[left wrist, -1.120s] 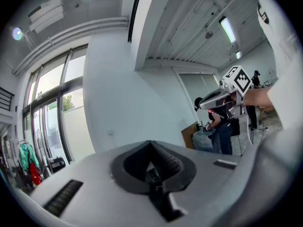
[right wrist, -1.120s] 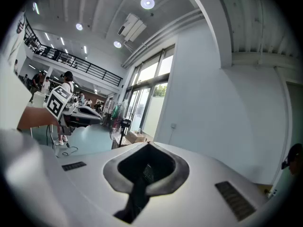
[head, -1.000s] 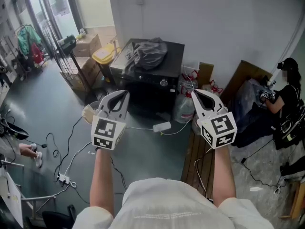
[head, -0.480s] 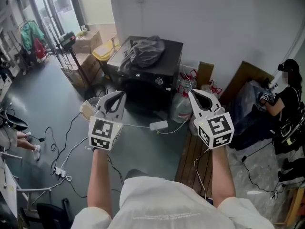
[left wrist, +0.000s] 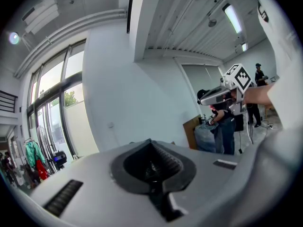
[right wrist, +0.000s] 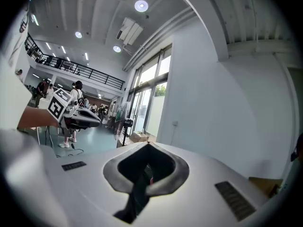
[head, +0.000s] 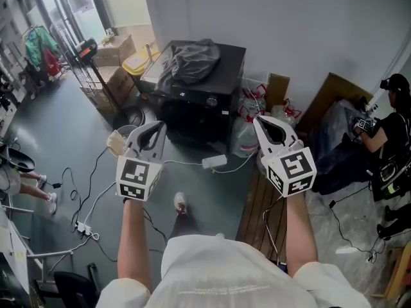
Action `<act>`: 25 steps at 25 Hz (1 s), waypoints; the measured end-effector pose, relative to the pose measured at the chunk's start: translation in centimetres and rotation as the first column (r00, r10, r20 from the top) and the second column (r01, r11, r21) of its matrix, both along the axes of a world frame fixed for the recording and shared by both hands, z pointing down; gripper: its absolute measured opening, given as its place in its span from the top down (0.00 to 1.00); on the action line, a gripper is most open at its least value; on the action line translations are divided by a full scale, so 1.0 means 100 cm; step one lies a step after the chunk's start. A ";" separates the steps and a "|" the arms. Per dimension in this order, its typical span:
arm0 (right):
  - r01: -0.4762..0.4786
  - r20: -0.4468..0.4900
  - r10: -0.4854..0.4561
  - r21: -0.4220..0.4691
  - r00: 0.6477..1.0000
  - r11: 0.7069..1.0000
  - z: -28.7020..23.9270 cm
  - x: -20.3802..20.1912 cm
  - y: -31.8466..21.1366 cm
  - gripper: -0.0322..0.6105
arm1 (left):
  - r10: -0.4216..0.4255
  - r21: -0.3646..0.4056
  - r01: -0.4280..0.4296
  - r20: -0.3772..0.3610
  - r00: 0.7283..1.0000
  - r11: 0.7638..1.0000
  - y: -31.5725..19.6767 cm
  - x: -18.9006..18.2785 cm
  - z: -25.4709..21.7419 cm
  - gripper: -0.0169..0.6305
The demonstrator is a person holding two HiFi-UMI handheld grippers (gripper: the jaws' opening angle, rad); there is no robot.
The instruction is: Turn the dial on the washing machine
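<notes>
2 white plastic claws are held up side by side at chest height in the head view, each with a cube of black-and-white square markers at its base. The left gripper (head: 154, 133) has its jaws closed together with nothing between them; in its own view the tips (left wrist: 150, 142) meet in front of a bare white wall. The right gripper (head: 266, 129) is likewise closed and empty, its tips (right wrist: 148, 145) meeting against the same wall. Neither claw touches anything. The black box-shaped washing machine (head: 221, 69) stands against the wall, well ahead of both claws and between them in the head view. Its small round silvery dial (head: 211, 101) sits on the front control panel near the top edge, well apart from either claw. A crumpled grey cloth bundle (head: 191, 59) lies on the machine's lid. On the grey floor in front of it lies a white power strip (head: 215, 162) with its cable trailing off. Just right of the machine sit clear plastic bags with red handles (head: 246, 130) (their contents are unclear). Below the right claw lies a brown slatted wooden pallet (head: 259, 205). Brown cardboard boxes (head: 114, 85) and a yellow bin (head: 140, 63) stand left of the machine. 1 person in dark clothes (head: 393, 130) sits at the far right.
</notes>
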State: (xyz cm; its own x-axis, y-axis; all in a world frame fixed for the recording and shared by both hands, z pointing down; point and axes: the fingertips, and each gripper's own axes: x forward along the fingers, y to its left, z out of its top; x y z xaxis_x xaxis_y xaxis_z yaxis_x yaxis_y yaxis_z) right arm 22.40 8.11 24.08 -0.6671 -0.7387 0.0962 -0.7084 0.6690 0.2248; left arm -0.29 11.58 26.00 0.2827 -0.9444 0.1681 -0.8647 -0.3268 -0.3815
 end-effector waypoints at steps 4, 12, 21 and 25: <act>-0.020 0.040 0.021 -0.025 0.999 0.999 0.007 -0.011 -0.018 0.93 | 0.014 -0.015 -0.014 0.003 1.000 1.000 -0.023 -0.014 0.011 0.95; -0.108 0.032 0.108 0.004 0.994 0.994 0.003 -0.053 -0.085 0.93 | 0.085 0.004 -0.085 -0.002 0.996 0.996 -0.109 -0.060 0.007 0.95; -0.220 -0.019 0.221 0.047 0.975 0.974 -0.013 -0.093 -0.155 0.93 | 0.185 0.008 -0.185 -0.015 0.983 0.983 -0.206 -0.097 0.002 0.95; -0.270 -0.018 0.271 0.033 0.963 0.962 -0.008 -0.109 -0.179 0.93 | 0.215 -0.007 -0.215 -0.017 0.977 0.977 -0.234 -0.115 0.008 0.95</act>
